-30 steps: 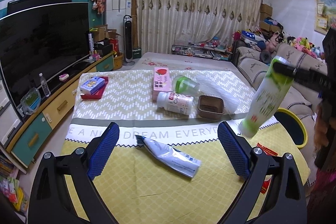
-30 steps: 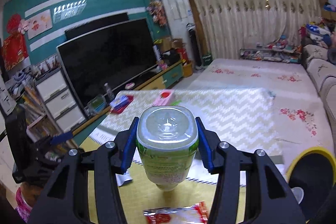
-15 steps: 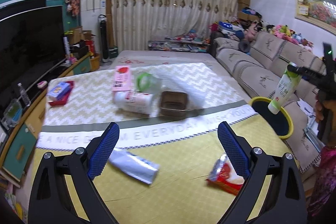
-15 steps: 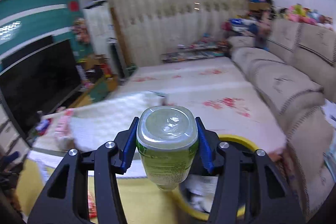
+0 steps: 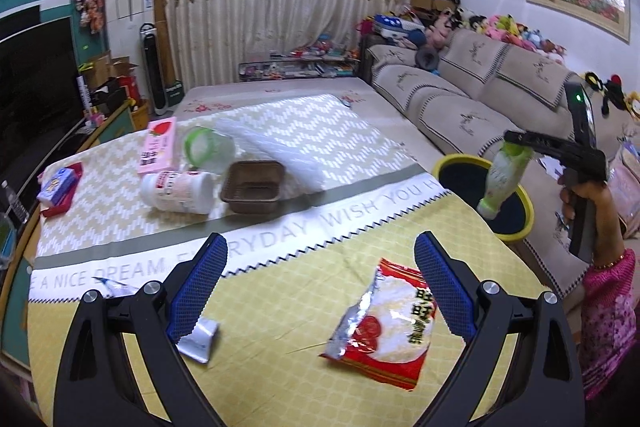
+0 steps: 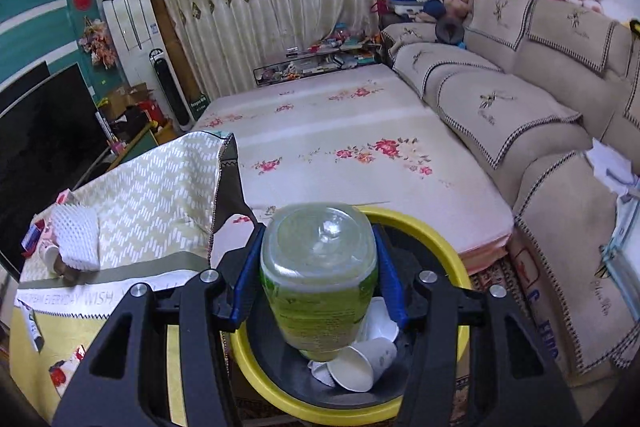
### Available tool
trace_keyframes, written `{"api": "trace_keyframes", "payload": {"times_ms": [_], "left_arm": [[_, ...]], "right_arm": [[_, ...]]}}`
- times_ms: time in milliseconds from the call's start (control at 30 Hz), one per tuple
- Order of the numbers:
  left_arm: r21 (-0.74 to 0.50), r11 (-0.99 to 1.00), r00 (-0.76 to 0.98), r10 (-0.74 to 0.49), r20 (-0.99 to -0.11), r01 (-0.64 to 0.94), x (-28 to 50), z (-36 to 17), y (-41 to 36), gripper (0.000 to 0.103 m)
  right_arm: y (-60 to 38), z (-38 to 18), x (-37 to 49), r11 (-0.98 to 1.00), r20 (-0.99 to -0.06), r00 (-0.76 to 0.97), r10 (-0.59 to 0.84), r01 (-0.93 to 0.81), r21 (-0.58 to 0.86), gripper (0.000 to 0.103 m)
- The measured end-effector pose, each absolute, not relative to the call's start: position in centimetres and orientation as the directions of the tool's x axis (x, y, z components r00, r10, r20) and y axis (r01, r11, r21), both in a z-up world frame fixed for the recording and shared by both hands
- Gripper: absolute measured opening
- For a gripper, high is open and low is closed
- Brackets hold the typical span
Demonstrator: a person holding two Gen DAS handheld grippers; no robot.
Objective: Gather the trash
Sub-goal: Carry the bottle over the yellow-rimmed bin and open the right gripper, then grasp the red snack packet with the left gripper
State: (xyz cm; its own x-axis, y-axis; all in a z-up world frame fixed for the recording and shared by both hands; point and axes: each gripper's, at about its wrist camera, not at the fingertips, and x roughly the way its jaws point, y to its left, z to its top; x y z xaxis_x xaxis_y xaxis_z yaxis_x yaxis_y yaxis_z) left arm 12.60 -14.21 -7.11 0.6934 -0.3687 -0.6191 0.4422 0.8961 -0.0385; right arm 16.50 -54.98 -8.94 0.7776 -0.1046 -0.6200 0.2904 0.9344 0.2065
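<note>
The right gripper [image 6: 318, 279] has the green bottle [image 6: 318, 283] between its blue pads, neck down, right over the yellow-rimmed bin [image 6: 452, 259] beside the sofa. Its jaws are easing apart, though the pads still sit against the bottle's sides. Two white paper cups [image 6: 362, 363] lie in the bin below.

The left gripper [image 5: 320, 283] hangs spread wide and empty above the near end of the table [image 5: 280, 291], with one red snack packet [image 5: 384, 323] lying just beneath it. One silver tube [image 5: 196, 337] sits partly behind its left finger. Farther off lie one white bottle [image 5: 178, 191], one brown tray [image 5: 253, 187], one pink carton [image 5: 158, 145] and one clear green-rimmed cup [image 5: 206, 149].
</note>
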Motion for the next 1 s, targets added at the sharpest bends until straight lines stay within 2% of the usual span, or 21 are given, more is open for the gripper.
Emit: {"api": "trace_keyframes", "payload": {"times_ms": [300, 433, 1000], "left_arm": [[-0.019, 0.818, 0.602, -0.439, -0.667, 0.575, 12.3, -9.4, -17.3, 0.093], [0.012, 0.766, 0.558, -0.458, -0.693, 0.643, 11.7, -10.8, -19.0, 0.093], [0.058, 0.7, 0.463, -0.405, -0.789, 0.712, 13.4, -15.1, -21.0, 0.093]], "right_arm": [[-54.3, -8.5, 15.6, 0.942, -0.603, 0.79, -0.111, 0.277, 0.19, 0.061], [-54.0, -8.9, 15.3, 0.943, -0.612, 0.785, -0.098, 0.27, 0.196, 0.063], [-53.0, -10.6, 14.9, 0.946, -0.639, 0.768, -0.042, 0.236, 0.221, 0.067]]}}
